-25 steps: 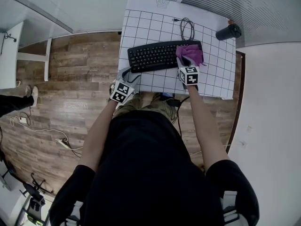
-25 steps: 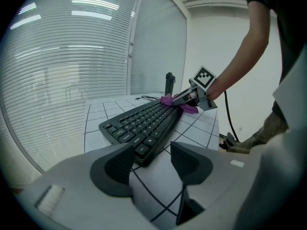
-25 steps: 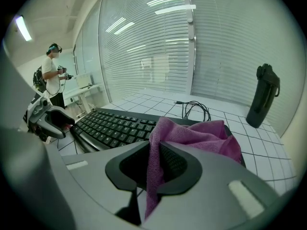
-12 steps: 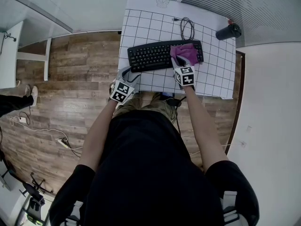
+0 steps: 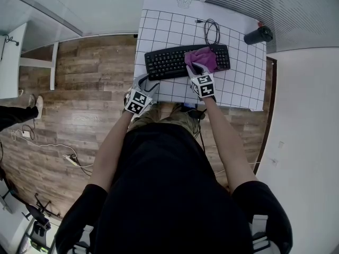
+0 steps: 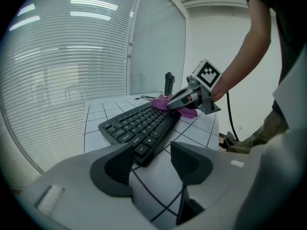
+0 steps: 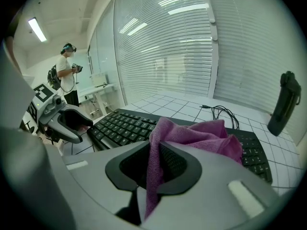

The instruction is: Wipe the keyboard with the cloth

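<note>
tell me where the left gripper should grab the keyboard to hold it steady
Probably the near left corner of the keyboard, coming from the person's side: it lies flat and thin with that front edge exposed, and the open left gripper faces it. The cloth lies on its right part, clamped in the right gripper.

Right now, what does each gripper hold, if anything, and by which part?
The right gripper holds the purple cloth, its jaws shut on a fold at the cloth's near edge. The left gripper holds nothing; its jaws stand apart.
</note>
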Demonstrator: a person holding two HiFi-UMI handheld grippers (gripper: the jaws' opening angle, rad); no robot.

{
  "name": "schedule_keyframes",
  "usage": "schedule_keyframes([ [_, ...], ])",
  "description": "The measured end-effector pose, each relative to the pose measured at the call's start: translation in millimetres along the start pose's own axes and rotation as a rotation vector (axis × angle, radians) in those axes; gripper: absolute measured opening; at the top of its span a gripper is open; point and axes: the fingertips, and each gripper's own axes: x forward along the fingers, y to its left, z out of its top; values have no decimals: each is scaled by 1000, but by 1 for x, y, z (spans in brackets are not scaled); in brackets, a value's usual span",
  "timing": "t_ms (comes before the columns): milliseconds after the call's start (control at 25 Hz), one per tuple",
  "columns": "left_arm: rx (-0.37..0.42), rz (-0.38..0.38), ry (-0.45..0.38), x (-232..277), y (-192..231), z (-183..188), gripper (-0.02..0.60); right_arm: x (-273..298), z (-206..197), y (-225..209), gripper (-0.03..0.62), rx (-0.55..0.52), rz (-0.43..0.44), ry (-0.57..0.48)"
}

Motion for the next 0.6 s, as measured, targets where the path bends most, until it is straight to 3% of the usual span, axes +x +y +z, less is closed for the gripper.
schedule_keyframes([
  [600,1,1,-3,-1,-1,0,219,11,9,39,69,-35,75,-7],
])
